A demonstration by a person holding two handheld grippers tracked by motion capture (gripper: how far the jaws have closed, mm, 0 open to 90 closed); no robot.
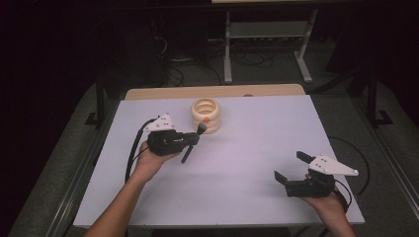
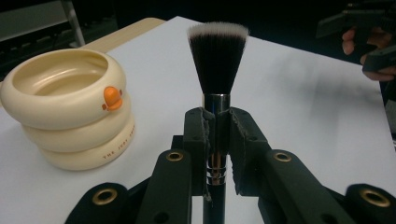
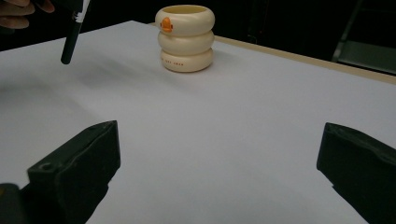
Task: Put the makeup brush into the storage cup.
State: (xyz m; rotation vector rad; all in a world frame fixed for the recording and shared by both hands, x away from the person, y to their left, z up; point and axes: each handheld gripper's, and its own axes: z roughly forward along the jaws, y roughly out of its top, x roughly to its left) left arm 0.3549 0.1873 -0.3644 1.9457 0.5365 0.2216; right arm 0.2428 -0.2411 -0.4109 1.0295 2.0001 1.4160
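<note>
The brush [image 2: 217, 70] was clamped by its metal ferrule between the jaws of the left hand-held gripper [image 2: 217, 140], bristles up in that gripper's own view and handle hanging below. In the high view the brush [image 1: 193, 140] was carried above the desk [image 1: 257, 148], left of its middle and toward the far edge, its bristle end just beside the cup [image 1: 206, 115]; whether the two touched could not be told from that angle, though the left gripper view showed a gap between them. From the right gripper view the handle [image 3: 72, 37] ended clear of the desk surface.

The cup [image 2: 70, 107], a cream holder shaped like three stacked rings with a small orange duck mark, stood upright near the middle of the far edge, and its inside looked empty.

The right hand-held gripper [image 1: 291, 170] hovered near the right end of the near edge, jaws spread wide with nothing between them, well apart from the brush and the cup.

Judging by this, the work was likely putting the brush into the cup. The pickup was done: the brush was off the desk and firmly held. What was left was to bring it over the cup's mouth, turn it handle-down, lower it in and let go.
</note>
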